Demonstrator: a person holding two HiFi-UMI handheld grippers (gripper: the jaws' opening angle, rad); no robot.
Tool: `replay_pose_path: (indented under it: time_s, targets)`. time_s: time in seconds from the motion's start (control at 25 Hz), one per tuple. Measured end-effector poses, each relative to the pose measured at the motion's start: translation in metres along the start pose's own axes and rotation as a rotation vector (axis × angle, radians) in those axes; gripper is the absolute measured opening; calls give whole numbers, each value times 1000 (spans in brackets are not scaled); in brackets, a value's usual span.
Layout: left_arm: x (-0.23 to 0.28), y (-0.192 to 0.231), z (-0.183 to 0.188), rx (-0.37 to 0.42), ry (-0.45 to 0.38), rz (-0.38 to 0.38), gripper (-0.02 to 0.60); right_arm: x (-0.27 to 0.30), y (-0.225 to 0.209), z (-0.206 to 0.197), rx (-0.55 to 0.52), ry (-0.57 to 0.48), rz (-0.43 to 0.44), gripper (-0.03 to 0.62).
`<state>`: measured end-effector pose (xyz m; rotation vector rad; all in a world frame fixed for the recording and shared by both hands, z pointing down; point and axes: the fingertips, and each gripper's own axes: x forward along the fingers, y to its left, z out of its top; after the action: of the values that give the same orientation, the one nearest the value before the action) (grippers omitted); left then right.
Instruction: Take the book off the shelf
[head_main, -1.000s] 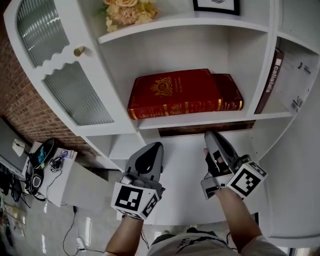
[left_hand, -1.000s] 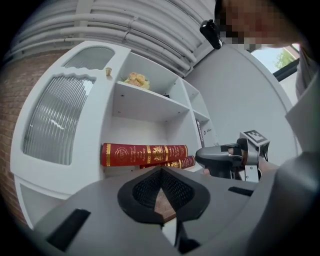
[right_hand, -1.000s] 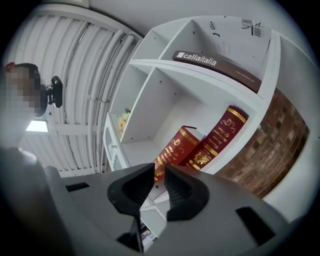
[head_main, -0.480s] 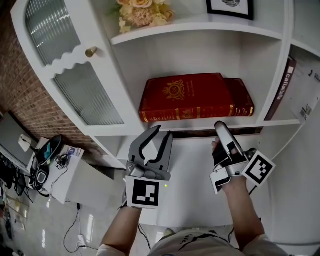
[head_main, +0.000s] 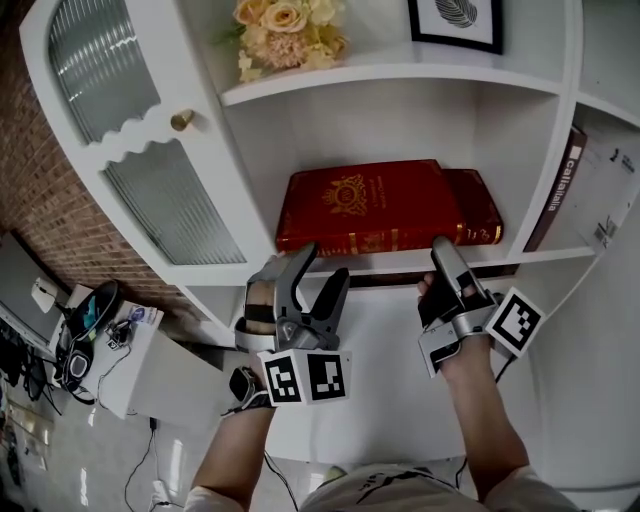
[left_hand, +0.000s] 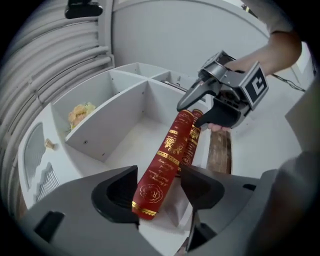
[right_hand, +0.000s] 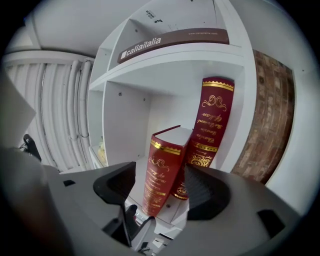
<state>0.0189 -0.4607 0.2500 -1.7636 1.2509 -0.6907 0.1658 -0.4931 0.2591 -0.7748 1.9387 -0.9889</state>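
The left gripper (head_main: 322, 266) and the right gripper (head_main: 440, 268) both have their jaws spreading wide and grip nothing. Each gripper view frames one end of the red book (head_main: 365, 198) in the gap, with the dark pads clear of it. In the head view both grippers sit just in front of the shelf (head_main: 395, 261), near the book's spine.

The book lies flat on that shelf, spine outward, on top of a second red book (head_main: 482, 200). Most of the lower one is hidden, and only its right end pokes out. The spine lettering is too small to read.

The cover looks like red leather with a gold embossed crest and gilt bands. The shelf is smooth and painted white. A brown book (head_main: 562, 190) leans in the right compartment, partly cut off by the post. Above, cream flowers (head_main: 285, 30) and a black picture frame (head_main: 455, 20) are cropped by the top edge. To the left are a cabinet door (head_main: 175, 205) with ribbed glass and a scalloped frame, a brass knob (head_main: 182, 120) and a brick wall (head_main: 40, 190).
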Motion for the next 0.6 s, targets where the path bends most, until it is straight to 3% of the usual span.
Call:
replay_pose_path:
  time_s: [0.44, 0.6]
  targets:
    - [23, -2, -15, 219, 100, 41, 287, 18, -9, 7, 104, -21, -15, 311]
    - [32, -5, -17, 260, 139, 50, 287, 25, -10, 11, 128, -24, -20, 311]
